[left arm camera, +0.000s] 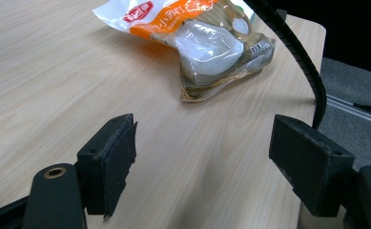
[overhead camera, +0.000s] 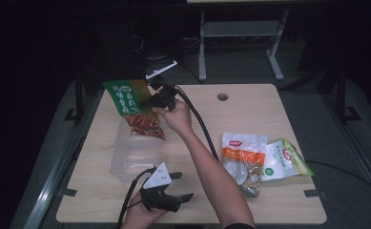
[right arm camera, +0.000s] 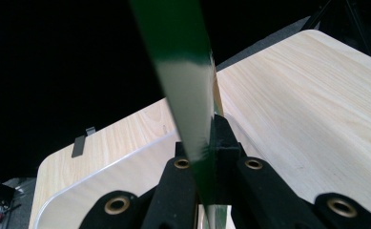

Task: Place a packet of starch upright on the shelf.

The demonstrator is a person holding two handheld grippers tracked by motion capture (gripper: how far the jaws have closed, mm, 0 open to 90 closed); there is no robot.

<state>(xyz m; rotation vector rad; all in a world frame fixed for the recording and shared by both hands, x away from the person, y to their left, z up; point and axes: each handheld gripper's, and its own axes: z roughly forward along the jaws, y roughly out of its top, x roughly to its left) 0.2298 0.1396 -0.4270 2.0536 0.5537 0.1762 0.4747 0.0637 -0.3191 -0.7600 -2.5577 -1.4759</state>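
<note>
My right gripper (overhead camera: 147, 102) is shut on a green and red snack bag (overhead camera: 133, 109), held in the air over the far end of a clear plastic box (overhead camera: 121, 164). In the right gripper view the bag's green edge (right arm camera: 188, 95) runs up between the closed jaws, with the box rim (right arm camera: 102, 167) below. My left gripper (overhead camera: 183, 186) rests open near the table's front edge, right of the box, with nothing between its pads (left arm camera: 111, 157). An orange and white food bag (overhead camera: 242, 160) lies at the right, seen ahead in the left gripper view as the orange bag (left arm camera: 207, 38).
A green and white bag (overhead camera: 285, 160) lies beside the orange one at the right. The wooden table (overhead camera: 250, 109) has a round hole (overhead camera: 222, 97) near its far edge. A black cable (left arm camera: 297, 52) crosses the left gripper view. Desk legs stand beyond the table.
</note>
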